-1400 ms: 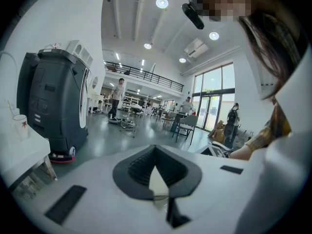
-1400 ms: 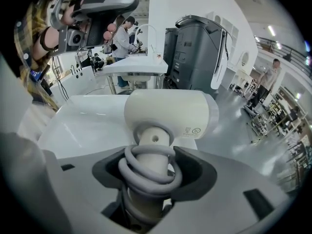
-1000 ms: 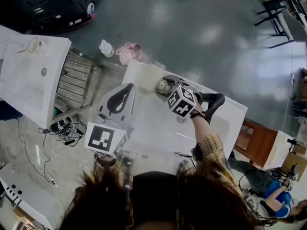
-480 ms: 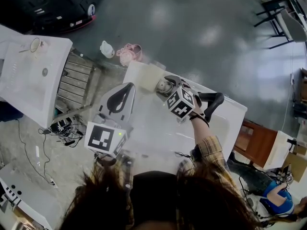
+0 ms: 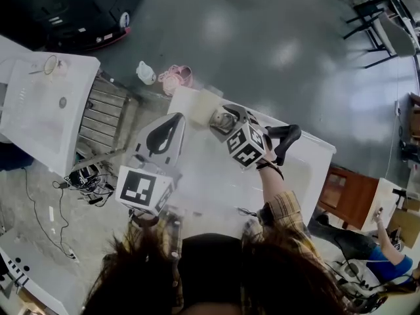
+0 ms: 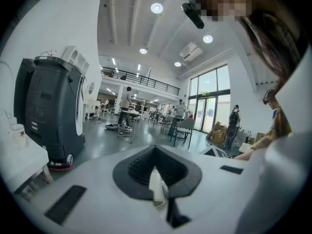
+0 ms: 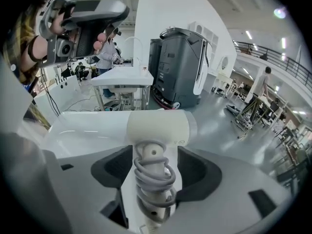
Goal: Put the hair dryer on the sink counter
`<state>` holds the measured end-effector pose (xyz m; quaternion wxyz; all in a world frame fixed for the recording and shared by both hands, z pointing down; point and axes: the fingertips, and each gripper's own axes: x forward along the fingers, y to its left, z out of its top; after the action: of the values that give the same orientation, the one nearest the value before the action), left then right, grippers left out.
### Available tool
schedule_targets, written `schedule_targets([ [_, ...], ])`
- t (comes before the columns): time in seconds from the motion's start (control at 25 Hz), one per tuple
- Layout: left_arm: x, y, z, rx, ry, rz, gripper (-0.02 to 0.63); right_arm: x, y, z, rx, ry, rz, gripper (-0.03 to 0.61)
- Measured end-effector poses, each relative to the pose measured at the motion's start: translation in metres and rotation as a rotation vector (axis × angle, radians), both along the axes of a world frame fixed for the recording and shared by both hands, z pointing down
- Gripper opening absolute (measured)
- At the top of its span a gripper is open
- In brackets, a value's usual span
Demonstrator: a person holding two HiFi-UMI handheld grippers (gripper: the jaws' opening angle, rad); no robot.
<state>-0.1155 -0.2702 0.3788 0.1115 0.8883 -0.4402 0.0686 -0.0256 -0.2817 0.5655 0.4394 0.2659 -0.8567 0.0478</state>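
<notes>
White hair dryer [image 7: 157,126] clamped by handle in right gripper [image 7: 154,184], grey cord [image 7: 146,167] wound round handle, over sink counter [image 5: 203,176]; contact unclear. Left gripper [image 6: 157,189] jaws together, holding nothing, near counter's left edge.

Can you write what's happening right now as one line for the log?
right gripper: shut on hair dryer handle | hair dryer: held over sink counter, not let go | left gripper: shut, empty

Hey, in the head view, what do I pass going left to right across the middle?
First white sink unit, slatted wooden pallet, left gripper, right gripper holding the hair dryer, brown wooden furniture.
</notes>
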Motion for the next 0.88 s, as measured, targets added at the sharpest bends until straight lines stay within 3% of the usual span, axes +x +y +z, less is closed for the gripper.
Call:
schedule_targets([
  [0.28, 0.006, 0.007, -0.018, 0.041, 0.001, 0.012, 0.017, -0.008, 0.012, -0.033, 0.051, -0.074, 0.025, 0.279],
  [0.56, 0.012, 0.022, -0.036, 0.081, -0.007, 0.027, 0.017, -0.022, 0.029, -0.085, 0.105, -0.242, 0.079, 0.279],
  [0.88, 0.031, 0.043, -0.054, 0.111, 0.021, 0.071, 0.017, -0.022, 0.055, -0.174, 0.248, -0.426, 0.109, 0.278],
])
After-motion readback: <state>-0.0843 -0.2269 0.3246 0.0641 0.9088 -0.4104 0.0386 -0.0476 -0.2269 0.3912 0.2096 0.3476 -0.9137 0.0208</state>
